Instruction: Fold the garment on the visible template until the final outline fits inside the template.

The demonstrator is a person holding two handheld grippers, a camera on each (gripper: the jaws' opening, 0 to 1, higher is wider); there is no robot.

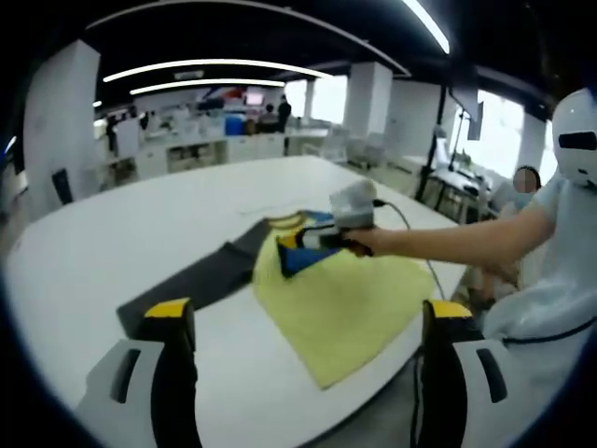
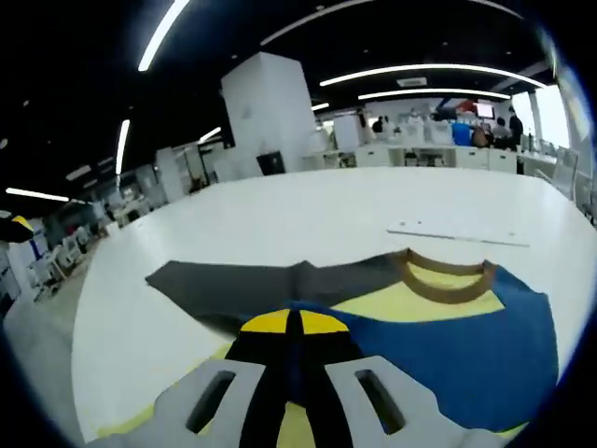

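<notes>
Bright ceiling strips; soft blur; fisheye edges

White gripper [image 1: 303, 341] bodies, black jaws, yellow tips, person's pale short sleeve [image 1: 550, 210]

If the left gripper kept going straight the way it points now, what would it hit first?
Probably the white table, then the yellow garment lying ahead between the open jaws of the left gripper. Depth is unclear, and the right gripper sits further along that line.

The garment [image 1: 345, 308] is pale yellow with a dark grey sleeve [image 2: 270, 280], a blue panel [image 2: 448, 345] and tan collar [image 2: 448, 280]. The table [image 1: 140, 233] is white. The tools' tips are yellow on black.
</notes>
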